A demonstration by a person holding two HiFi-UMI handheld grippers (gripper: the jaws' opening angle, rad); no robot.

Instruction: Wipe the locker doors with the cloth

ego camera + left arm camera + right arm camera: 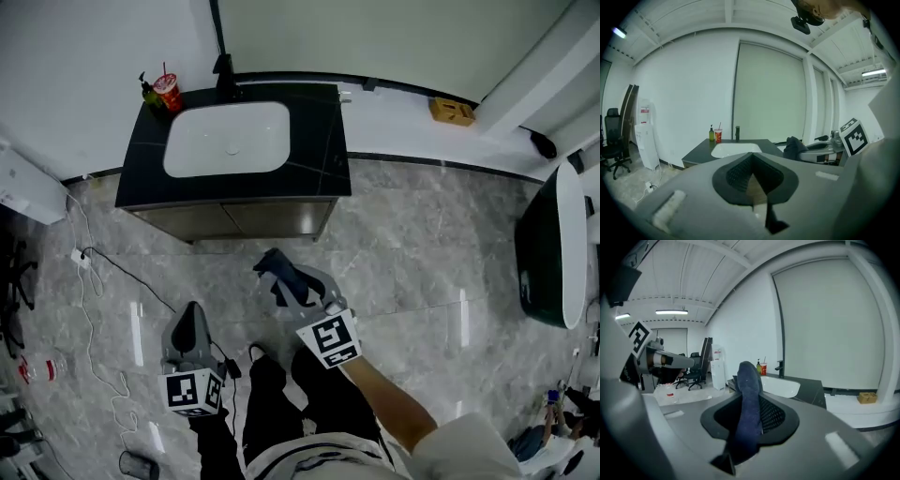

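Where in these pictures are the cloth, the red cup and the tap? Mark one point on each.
cloth [749, 397]: right gripper view, on its upright dark blue fold.
red cup [169, 95]: head view, on the cup's side.
tap [225, 82]: head view, on its black body.

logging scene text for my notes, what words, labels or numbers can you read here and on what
No text reads clearly.
Red paper cup on the black counter: print too small to read.
Red label on the white water dispenser: blurred.
Black-and-white marker cube: square pattern only, no words.
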